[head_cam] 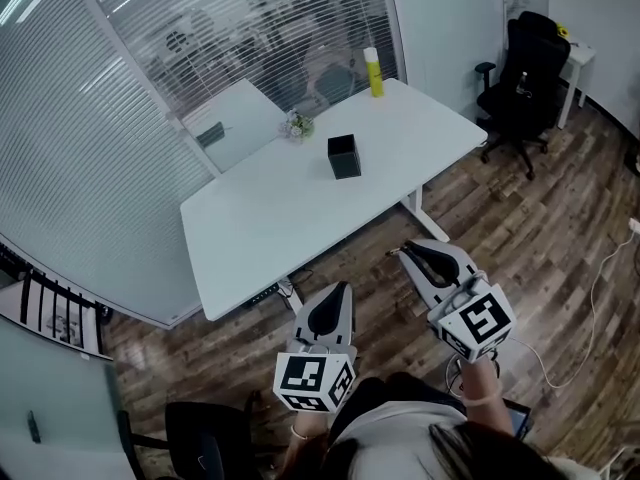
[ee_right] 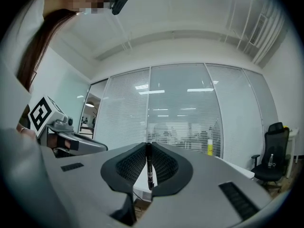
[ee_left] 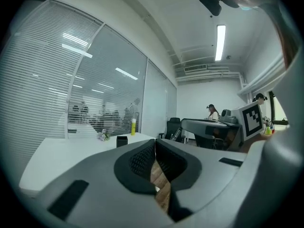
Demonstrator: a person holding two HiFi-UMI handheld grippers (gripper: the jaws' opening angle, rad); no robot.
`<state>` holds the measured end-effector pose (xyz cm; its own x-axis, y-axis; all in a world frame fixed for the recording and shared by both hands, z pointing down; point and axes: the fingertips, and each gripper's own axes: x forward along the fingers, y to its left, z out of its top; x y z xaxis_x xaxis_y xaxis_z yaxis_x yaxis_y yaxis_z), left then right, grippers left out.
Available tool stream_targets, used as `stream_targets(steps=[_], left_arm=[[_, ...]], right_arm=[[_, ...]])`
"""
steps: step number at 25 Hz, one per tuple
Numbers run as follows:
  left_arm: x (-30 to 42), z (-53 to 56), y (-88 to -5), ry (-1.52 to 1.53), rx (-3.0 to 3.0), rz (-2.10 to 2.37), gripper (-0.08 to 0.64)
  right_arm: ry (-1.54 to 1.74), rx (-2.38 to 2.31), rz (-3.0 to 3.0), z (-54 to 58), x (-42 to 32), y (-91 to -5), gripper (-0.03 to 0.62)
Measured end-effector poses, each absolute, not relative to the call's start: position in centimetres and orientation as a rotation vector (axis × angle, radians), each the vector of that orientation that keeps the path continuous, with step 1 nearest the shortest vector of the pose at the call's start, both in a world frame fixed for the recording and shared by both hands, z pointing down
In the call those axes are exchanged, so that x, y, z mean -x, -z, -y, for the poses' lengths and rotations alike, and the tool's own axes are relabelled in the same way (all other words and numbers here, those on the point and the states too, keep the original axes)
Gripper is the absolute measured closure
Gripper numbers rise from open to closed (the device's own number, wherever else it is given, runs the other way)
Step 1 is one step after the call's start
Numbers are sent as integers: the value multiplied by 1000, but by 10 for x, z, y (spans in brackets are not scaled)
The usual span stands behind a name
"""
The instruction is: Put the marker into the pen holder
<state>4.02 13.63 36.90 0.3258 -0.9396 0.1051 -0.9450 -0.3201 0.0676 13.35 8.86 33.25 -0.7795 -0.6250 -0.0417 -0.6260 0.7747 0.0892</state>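
Note:
The black square pen holder (head_cam: 343,156) stands on the white table (head_cam: 270,218), toward its far side; in the left gripper view the pen holder (ee_left: 122,141) is a small dark box far off. A black marker (ee_right: 149,167) is clamped upright in my right gripper (ee_right: 148,147). In the head view my right gripper (head_cam: 425,253) hangs over the wood floor, short of the table's near edge. My left gripper (head_cam: 338,290) is beside it, also off the table. The left gripper (ee_left: 155,144) has its jaws closed together, with nothing held.
A yellow bottle (head_cam: 373,72) stands at the table's far corner and a small flower plant (head_cam: 297,125) at its back edge. A black office chair (head_cam: 520,78) is to the right of the table. Glass walls with blinds run behind it. A white cable (head_cam: 598,288) lies on the floor.

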Motion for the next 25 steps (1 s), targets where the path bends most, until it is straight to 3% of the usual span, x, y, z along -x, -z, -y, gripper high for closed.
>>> stream_targets(steps=[25], left_arm=[[-27, -29, -378, -102, -2519, 1655, 540]], right_arm=[[-73, 1060, -2945, 13, -113, -339, 532]])
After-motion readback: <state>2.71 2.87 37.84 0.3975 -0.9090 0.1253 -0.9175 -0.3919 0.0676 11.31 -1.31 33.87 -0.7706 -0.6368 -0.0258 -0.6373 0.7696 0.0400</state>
